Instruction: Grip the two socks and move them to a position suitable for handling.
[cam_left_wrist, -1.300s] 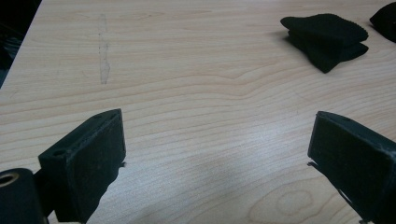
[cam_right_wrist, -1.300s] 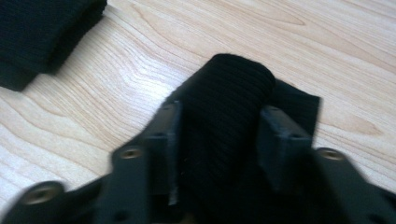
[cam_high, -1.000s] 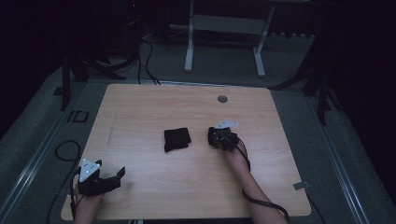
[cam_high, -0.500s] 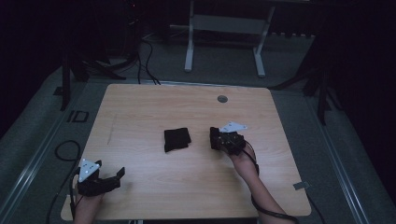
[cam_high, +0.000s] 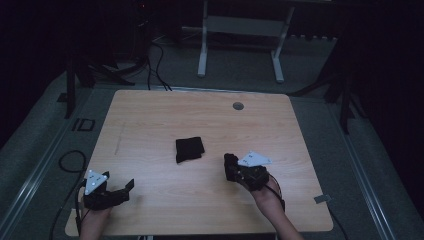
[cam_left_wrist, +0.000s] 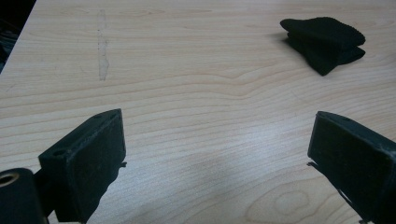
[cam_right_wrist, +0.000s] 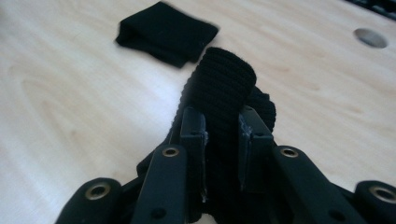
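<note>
Black ribbed cloth (cam_right_wrist: 224, 88) clamped in right gripper (cam_right_wrist: 223, 135) over pale wooden table (cam_high: 150, 115); left gripper (cam_left_wrist: 215, 154) spread; surrounding room dim, perhaps carpeted.

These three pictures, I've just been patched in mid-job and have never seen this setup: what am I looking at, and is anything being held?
No robot arm here: a person at a wooden table holds a two-jaw gripper in each hand. The high view looks down from above the person's side. The left gripper sits near the table's front left corner; the right gripper is right of centre. The other two pictures come from cameras riding on the grippers, looking along their black jaws.

On the table lies a folded black cloth, also seen in the left gripper view and the right gripper view. The left gripper's jaws stand wide apart over bare wood. The right gripper is shut on a ribbed black fabric piece, possibly a sock.
</note>
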